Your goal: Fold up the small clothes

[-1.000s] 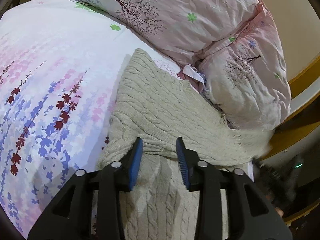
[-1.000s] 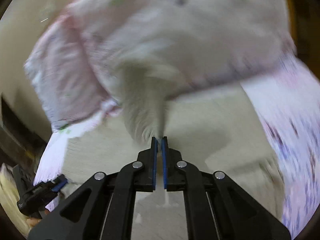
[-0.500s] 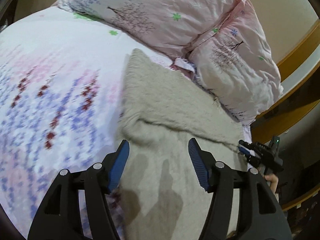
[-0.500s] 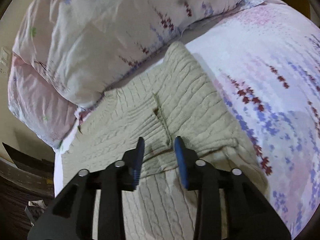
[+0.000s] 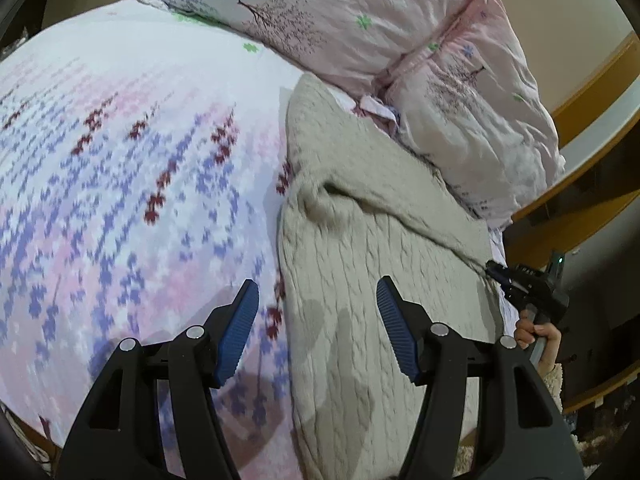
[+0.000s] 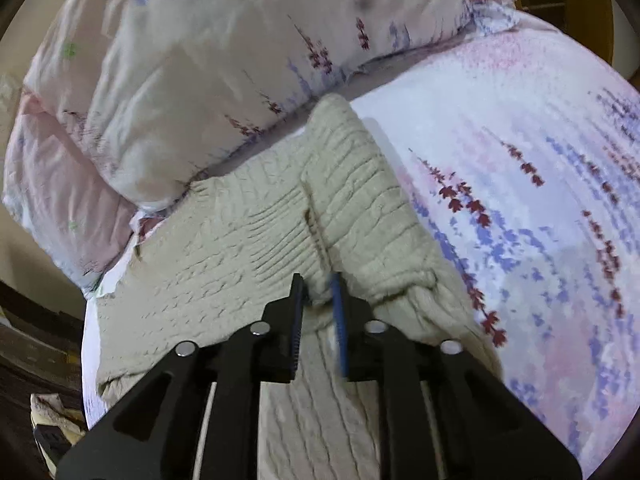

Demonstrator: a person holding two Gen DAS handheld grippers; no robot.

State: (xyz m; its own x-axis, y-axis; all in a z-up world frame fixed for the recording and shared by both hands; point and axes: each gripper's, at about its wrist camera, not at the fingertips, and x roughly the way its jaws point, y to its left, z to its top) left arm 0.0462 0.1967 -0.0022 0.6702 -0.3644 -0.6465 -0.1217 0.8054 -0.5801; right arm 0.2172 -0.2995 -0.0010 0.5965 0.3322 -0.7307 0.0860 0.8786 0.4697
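Note:
A beige cable-knit sweater (image 5: 360, 248) lies on the floral bedsheet (image 5: 120, 160), its upper part folded down over the body. My left gripper (image 5: 318, 320) is open and empty, hovering above the sweater's left edge. The sweater also shows in the right wrist view (image 6: 240, 240). My right gripper (image 6: 318, 296) has its jaws narrowed around a fold of knit at the sweater's middle. The right gripper also shows at the sweater's right edge in the left wrist view (image 5: 500, 274), held by a hand.
Two pink floral pillows (image 5: 360, 20) lie against the sweater's far edge. A wooden bed frame (image 5: 592, 76) runs at the right. The bedsheet (image 6: 520, 160) stretches wide beside the sweater. Dark floor and clutter (image 6: 48, 420) lie past the bed's edge.
My left gripper has opened wider and shifted toward the sweater's left edge. My right gripper opened after laying the sweater down, then closed in on a fold at its middle.

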